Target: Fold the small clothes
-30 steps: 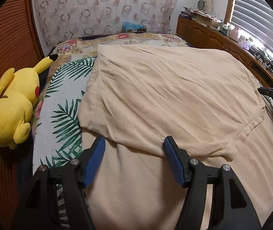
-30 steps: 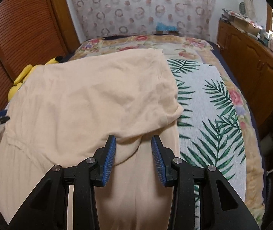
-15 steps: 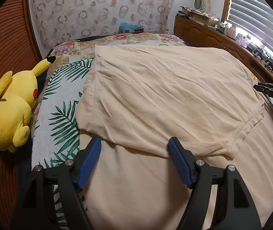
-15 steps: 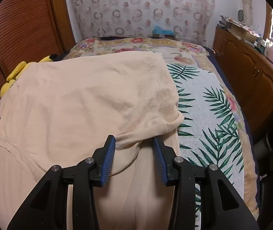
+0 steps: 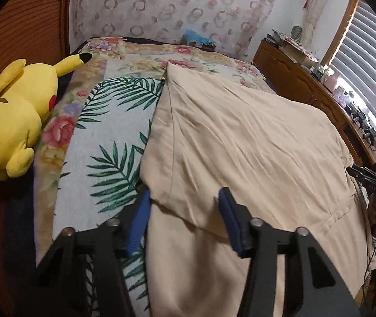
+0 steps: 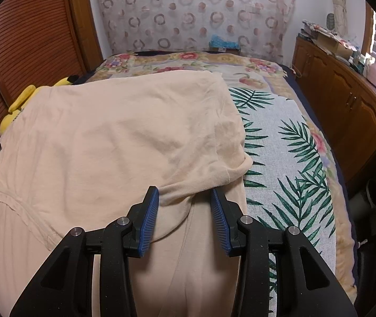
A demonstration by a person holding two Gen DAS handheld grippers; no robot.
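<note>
Left wrist | left claw (image 5: 182,206) closing, astride shirt (image 5: 240,137) corner, grip unclear | right claw (image 6: 184,203) half-open astride hem

Your shirt (image 5: 240,142) lay on bed (image 5: 95,142), top layer folded over lower. Plush (image 5: 11,116) sat left of shirt at bed edge. Cabinets (image 6: 346,100) ran along bed's right.

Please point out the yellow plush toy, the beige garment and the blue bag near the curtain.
yellow plush toy (image 5: 11,121), left wrist view, its body.
beige garment (image 6: 114,137), right wrist view, folded upper layer.
blue bag (image 6: 223,41), right wrist view, its middle.
</note>
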